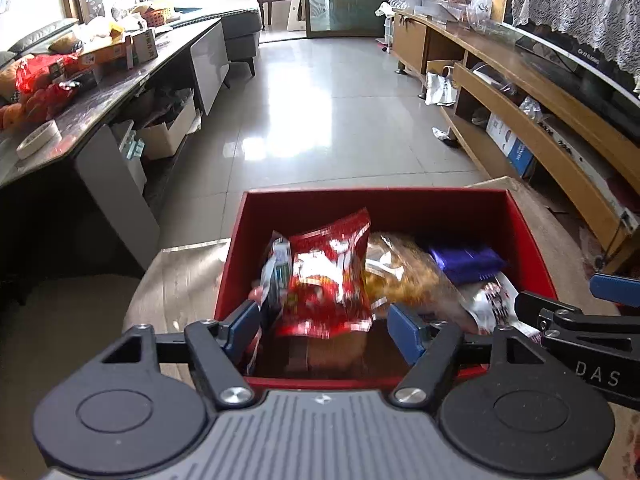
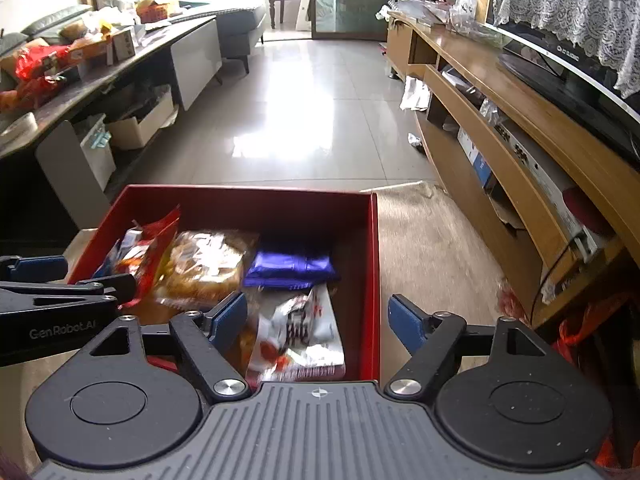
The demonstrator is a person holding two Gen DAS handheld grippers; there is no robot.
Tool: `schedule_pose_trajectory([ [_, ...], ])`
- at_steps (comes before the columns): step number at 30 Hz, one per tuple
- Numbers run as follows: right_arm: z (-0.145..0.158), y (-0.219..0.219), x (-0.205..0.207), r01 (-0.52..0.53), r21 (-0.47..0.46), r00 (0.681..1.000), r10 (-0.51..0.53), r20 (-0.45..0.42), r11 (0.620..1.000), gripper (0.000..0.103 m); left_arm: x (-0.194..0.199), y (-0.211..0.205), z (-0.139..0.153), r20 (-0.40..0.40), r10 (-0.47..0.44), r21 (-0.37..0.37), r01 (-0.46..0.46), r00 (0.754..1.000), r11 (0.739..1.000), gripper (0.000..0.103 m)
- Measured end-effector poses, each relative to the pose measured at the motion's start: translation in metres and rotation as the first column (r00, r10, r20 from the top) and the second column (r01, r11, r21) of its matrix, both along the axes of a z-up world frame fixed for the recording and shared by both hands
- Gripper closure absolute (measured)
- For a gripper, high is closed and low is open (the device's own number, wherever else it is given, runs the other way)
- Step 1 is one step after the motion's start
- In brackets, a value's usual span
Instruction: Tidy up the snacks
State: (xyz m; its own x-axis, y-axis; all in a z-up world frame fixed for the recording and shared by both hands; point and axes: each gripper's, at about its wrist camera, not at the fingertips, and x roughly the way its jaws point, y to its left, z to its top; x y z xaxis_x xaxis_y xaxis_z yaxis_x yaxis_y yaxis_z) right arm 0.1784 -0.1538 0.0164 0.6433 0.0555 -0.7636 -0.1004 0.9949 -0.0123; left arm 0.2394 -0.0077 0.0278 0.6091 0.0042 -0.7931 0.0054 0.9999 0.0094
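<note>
Left gripper [image 1: 324, 330] jaws part open, red packet [image 1: 330, 276] between pads, no clear contact, not gripped. Right gripper [image 2: 318, 318] jaws wide, nothing held; white packet [image 2: 300, 332] below them, box wall [image 2: 374, 280] between pads. Red box [image 1: 400, 204] on tabletop holds all snacks: red packet at 9 o'clock, bread bag [image 2: 206, 266] center, purple pack [image 2: 290, 266] at 1 o'clock, white packet at 5 o'clock. Tiled floor [image 1: 320, 120] beyond at 12.

Both wrist views down on red box [image 1: 376, 202].
</note>
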Motion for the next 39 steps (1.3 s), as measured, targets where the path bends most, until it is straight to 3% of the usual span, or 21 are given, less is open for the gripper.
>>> schedule_pose_trajectory([
  [13, -0.001, 0.003, -0.039, 0.003, 0.018, 1.0, -0.003, -0.014, 1.0, 0.019, -0.042, 0.001, -0.004, -0.012, -0.007, 0.024, 0.007, 1.0, 1.0, 0.032],
  [31, 0.0, 0.005, -0.068, 0.001, 0.029, 1.0, -0.001, -0.005, 1.0, 0.018, -0.069, -0.002, -0.004, -0.014, -0.025, 0.0, 0.025, 1.0, 1.0, 0.031],
  [39, -0.003, 0.0, -0.08, 0.016, 0.028, 1.0, -0.016, -0.014, 0.999, 0.017, -0.083, 0.003, -0.007, -0.029, -0.02, -0.03, 0.019, 0.999, 0.999, 0.024],
])
